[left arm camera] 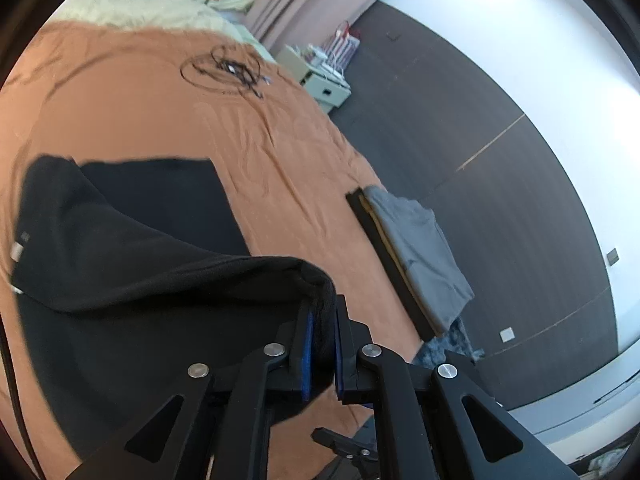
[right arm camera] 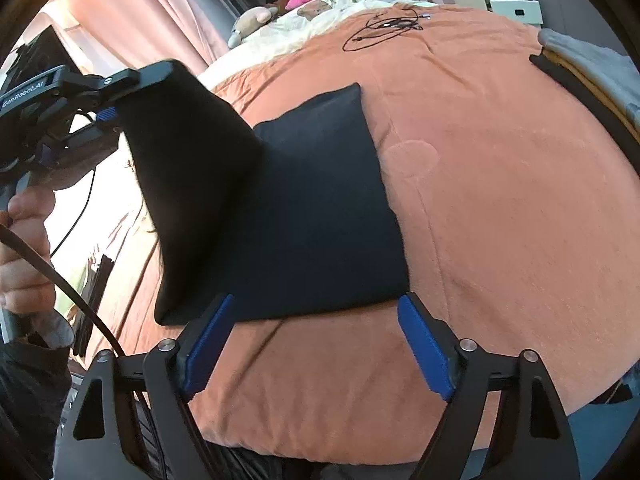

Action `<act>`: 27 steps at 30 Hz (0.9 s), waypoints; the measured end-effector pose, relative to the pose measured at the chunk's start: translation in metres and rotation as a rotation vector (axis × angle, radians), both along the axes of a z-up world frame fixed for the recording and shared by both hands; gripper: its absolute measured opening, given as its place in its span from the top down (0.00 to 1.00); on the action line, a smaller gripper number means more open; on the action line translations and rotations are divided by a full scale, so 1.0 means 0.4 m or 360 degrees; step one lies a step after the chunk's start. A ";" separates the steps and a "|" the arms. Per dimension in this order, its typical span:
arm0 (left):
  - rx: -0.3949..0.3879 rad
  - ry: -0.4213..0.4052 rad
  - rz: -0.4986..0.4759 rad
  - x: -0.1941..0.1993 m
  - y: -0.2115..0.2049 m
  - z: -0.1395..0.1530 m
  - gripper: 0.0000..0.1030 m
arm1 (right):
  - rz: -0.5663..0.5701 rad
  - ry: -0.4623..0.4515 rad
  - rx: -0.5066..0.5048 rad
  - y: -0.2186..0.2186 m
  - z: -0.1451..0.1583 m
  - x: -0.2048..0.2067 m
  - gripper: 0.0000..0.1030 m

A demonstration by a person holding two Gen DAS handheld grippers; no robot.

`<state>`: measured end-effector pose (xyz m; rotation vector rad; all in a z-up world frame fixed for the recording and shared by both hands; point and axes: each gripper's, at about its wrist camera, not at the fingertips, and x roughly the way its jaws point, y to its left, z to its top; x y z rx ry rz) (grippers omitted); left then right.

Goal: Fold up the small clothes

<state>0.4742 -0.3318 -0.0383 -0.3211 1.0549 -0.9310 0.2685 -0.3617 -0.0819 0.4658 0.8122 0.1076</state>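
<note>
A black garment [right arm camera: 320, 208] lies partly folded on the orange bedspread [right arm camera: 500, 200]. My left gripper [left arm camera: 323, 312] is shut on one edge of the black garment [left arm camera: 140, 264] and holds that side lifted above the bed. In the right wrist view the left gripper [right arm camera: 120, 96] shows at the upper left with the raised cloth hanging from it. My right gripper [right arm camera: 316, 308] is open and empty, its blue pads just at the garment's near edge.
A stack of folded clothes with a grey piece on top [left arm camera: 420, 252] lies at the bed's right edge. A tangle of black cables [left arm camera: 232, 70] lies farther up the bed. Pillows and soft toys [right arm camera: 256, 20] sit at the head. A white nightstand [left arm camera: 326, 84] stands beside the bed.
</note>
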 end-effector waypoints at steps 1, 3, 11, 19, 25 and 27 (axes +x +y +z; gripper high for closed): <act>0.0014 0.0034 -0.0023 -0.001 -0.013 -0.012 0.85 | 0.0005 0.0002 0.0002 -0.002 0.002 -0.002 0.21; 0.0031 0.0101 -0.0083 -0.003 -0.029 -0.031 0.67 | 0.0018 0.0000 -0.0012 0.000 0.007 -0.001 0.22; 0.0134 0.0061 0.0123 -0.008 0.117 -0.069 0.48 | 0.0102 0.0053 -0.0053 -0.020 0.000 0.086 0.41; 0.0337 0.0137 0.0397 -0.019 0.307 -0.166 0.48 | 0.0228 0.0097 -0.0300 -0.018 0.014 0.189 0.50; 0.0420 0.0245 0.0521 -0.044 0.383 -0.253 0.48 | 0.0407 0.0139 -0.0533 0.015 0.012 0.263 0.50; 0.0450 0.0266 0.0536 -0.048 0.383 -0.274 0.48 | 0.0452 0.0135 -0.0553 0.020 0.012 0.282 0.53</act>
